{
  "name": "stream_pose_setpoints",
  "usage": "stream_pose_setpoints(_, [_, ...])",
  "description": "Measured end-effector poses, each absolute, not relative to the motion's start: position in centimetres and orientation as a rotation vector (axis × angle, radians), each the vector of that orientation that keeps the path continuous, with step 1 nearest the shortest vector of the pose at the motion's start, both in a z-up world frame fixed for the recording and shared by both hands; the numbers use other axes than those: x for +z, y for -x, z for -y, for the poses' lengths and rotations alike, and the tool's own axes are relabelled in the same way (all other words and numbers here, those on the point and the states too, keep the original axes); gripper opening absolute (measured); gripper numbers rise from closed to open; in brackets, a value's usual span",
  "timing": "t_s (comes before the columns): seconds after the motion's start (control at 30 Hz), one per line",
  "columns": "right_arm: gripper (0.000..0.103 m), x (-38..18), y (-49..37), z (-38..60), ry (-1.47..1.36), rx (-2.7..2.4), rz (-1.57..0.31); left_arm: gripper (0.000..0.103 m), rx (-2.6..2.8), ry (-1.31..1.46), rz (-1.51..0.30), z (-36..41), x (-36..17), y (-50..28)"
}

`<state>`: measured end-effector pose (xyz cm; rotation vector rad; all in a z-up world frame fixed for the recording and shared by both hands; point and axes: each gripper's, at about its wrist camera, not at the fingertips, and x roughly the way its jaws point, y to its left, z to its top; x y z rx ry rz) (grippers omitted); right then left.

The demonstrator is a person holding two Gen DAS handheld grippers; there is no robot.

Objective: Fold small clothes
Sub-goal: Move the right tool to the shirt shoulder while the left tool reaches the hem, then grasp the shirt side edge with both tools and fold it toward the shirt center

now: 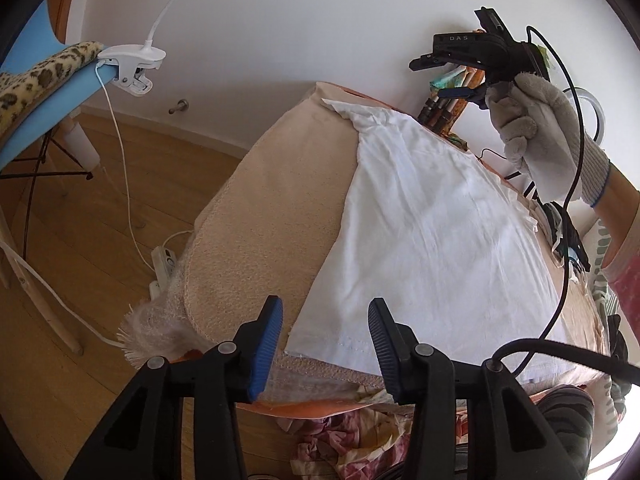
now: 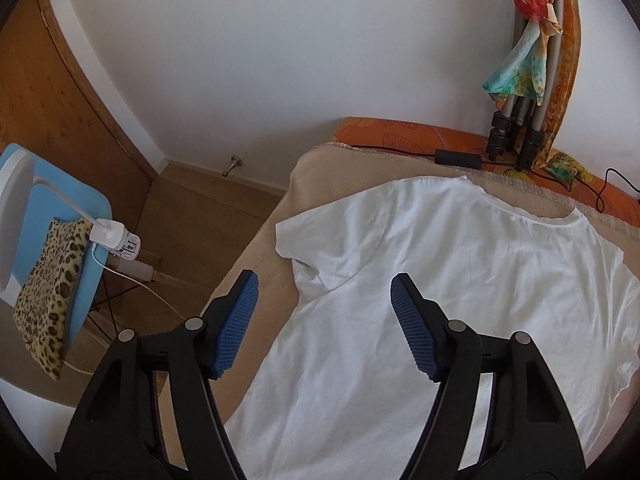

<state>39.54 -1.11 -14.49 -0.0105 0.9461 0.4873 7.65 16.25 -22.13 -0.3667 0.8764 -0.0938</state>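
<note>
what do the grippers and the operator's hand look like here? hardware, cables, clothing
Both grippers, left gripper and right gripper: black plastic frames, ribbed blue pads on the fingers, silver pivot pins. Right one bears white letters "DAS" and a black cable. The right hand wears a grey-white knit glove, blue-trimmed cuff; pink patterned sleeve.

The white T-shirt (image 2: 460, 280) is thin, matt cotton-like cloth, softly creased. Under it lies a beige blanket (image 1: 272, 208) of coarse, nubbly weave with a fringed edge. Each gripper has matt black plastic arms, ribbed blue rubbery pads (image 2: 236, 324) and dull metal rivets. The floor (image 1: 80, 248) is smooth, satin-finished wood. A leopard-print cushion (image 2: 52, 288) looks plush.
</note>
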Motion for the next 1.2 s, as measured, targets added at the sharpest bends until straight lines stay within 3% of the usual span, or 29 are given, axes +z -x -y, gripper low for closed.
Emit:
stream_pose_setpoints(0.4, [0.061, -19.2, -44.4, -6.0, 0.1, 0.519, -1.009, 0.043, -0.136, 0.359, -0.898, -15.9, -24.1, -8.4])
stream_pose_setpoints(0.7, [0.06, -22.0, -46.5, -8.7, 0.141, 0.506, -1.044, 0.04, -0.115, 0.383, -0.879, -16.3, -24.3, -8.9])
stream_pose_setpoints(0.73, [0.06, -22.5, -46.6, -9.2, 0.152, 0.512, -1.047, 0.038, -0.121, 0.376, -0.876, -16.2, -24.4, -8.9])
stream_pose_setpoints(0.87, [0.06, -24.3, -46.6, -10.9, 0.282, 0.487, -1.036, 0.014, -0.157, 0.362, -0.868, -15.6, -24.5, -9.3])
stream_pose_setpoints(0.9, [0.058, -24.8, -46.7, -11.2, 0.32, 0.468, -1.037, 0.007, -0.179, 0.377, -0.864, -15.7, -24.5, -9.4])
stream_pose_setpoints(0.93, [0.049, -25.4, -47.0, -11.3, 0.352, 0.452, -1.042, 0.005, -0.195, 0.4, -0.862, -15.9, -24.6, -9.5])
stream_pose_setpoints(1.0, [0.041, -25.7, -47.3, -11.3, 0.376, 0.445, -1.037, 0.003, -0.207, 0.431, -0.85, -16.2, -24.5, -9.7])
stream_pose_setpoints(1.13, [0.012, -25.3, -47.6, -10.8, 0.396, 0.452, -1.024, 0.002, -0.221, 0.443, -0.843, -16.3, -24.2, -9.8])
stream_pose_setpoints(1.2, [0.008, -24.9, -47.6, -10.5, 0.406, 0.455, -1.01, 0.002, -0.223, 0.44, -0.824, -16.1, -23.6, -9.5])
